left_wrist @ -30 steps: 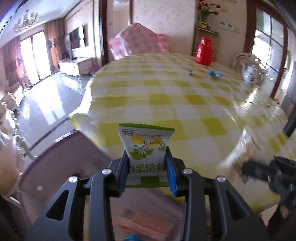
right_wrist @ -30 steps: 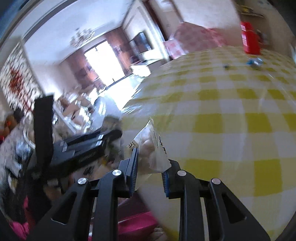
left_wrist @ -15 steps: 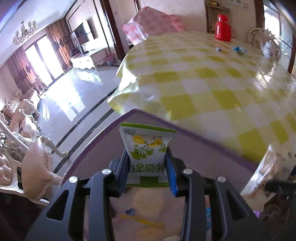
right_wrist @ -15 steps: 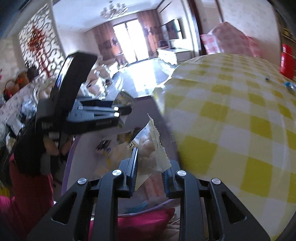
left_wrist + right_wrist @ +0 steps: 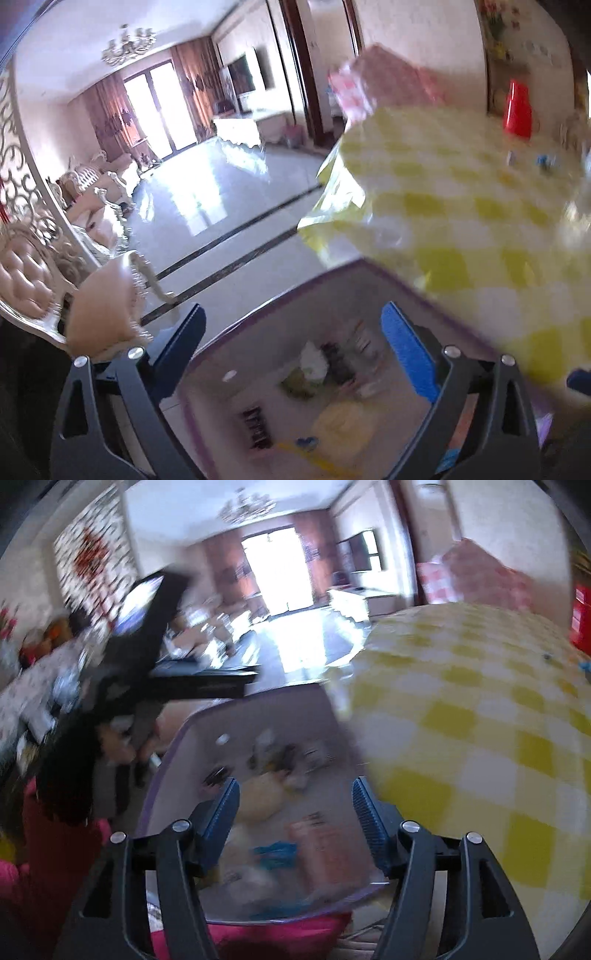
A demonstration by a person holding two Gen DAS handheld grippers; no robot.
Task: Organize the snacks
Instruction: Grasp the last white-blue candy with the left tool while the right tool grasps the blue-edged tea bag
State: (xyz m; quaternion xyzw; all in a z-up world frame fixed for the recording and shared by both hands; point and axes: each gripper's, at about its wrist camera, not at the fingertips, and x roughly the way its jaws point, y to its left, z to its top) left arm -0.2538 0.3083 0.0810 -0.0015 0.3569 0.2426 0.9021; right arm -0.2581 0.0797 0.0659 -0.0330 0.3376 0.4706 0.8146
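both tools are spread wide with nothing between their blue pads. the left tool points forward and down, the right tool likewise; the left one shows blurred at the right view's left side.

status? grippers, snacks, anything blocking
Left gripper open, empty. Right gripper open, empty. Both over purple bin; snack packets lie inside, blurred. Nothing blocking the bin.

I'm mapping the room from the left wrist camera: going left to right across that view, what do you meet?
Tufted chair → bright glass doors → wall-mounted TV → pink checked cushion → red thermos on the yellow checked table.
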